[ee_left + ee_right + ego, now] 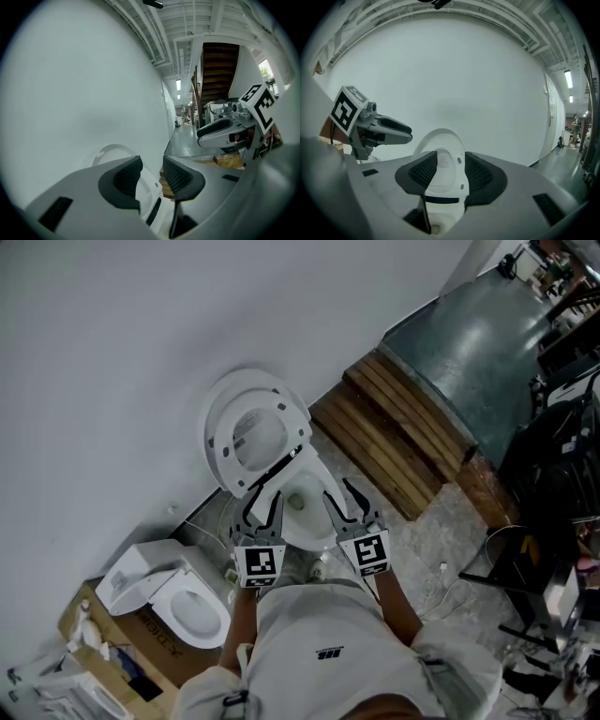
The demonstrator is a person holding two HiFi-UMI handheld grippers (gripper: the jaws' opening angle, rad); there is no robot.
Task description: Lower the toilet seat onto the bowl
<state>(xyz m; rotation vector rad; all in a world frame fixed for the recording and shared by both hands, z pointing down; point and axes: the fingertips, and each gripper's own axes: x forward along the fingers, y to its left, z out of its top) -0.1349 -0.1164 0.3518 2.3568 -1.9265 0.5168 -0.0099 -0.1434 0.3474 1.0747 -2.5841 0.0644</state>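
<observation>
A white toilet stands against the wall. Its seat point(221, 444) and lid are raised and lean back on the wall, leaving the bowl point(317, 474) uncovered below. My left gripper point(263, 505) hovers at the bowl's left front and my right gripper point(337, 489) at its right front; neither touches the toilet. In the left gripper view the jaws point(151, 161) stand a narrow gap apart with nothing between them, and the raised lid point(112, 152) lies beyond. In the right gripper view the right gripper point(451, 157) is likewise empty and points at the upright seat point(440, 137).
A second toilet point(178, 601) sits on a cardboard box point(89, 629) at lower left. Wooden steps point(394, 437) and a metal ramp point(478, 343) lie to the right. Black equipment point(553, 474) and loose cables point(450, 582) crowd the right side. The person's legs fill the bottom.
</observation>
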